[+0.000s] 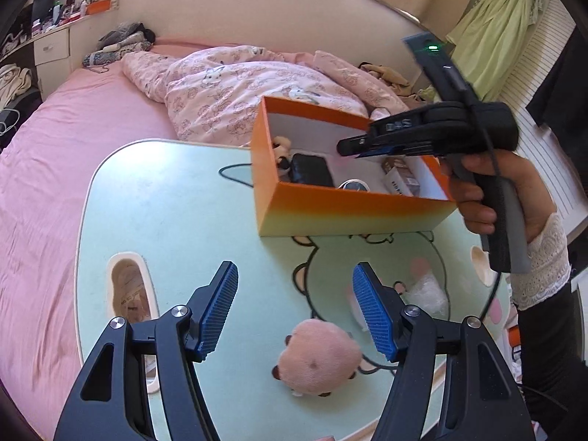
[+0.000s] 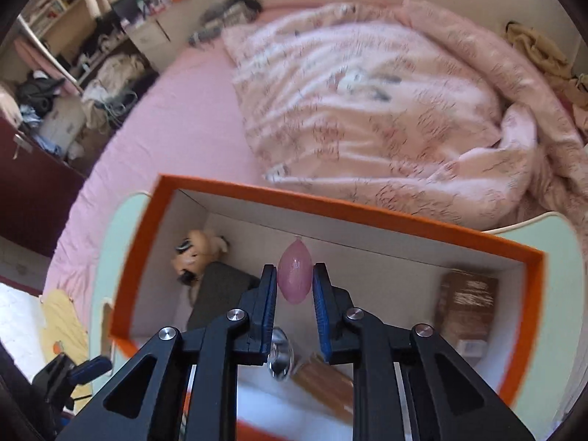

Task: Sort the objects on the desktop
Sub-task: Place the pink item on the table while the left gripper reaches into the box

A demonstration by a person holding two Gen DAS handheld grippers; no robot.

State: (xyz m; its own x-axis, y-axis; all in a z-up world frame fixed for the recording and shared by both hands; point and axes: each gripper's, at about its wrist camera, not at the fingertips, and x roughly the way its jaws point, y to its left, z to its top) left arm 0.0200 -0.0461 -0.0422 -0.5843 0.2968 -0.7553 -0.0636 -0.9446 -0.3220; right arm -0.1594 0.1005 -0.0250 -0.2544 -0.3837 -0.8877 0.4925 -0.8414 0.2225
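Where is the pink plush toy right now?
In the left wrist view, the pink plush toy lies on the green table, between the open left gripper fingers, outside the orange box.

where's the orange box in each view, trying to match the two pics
Left wrist: orange box sits right of centre on the green table, the right gripper over it.
Right wrist: the box fills the lower middle, seen from above, behind the fingers holding a pink egg-shaped object.
Shared landmark: pink quilt behind the box.
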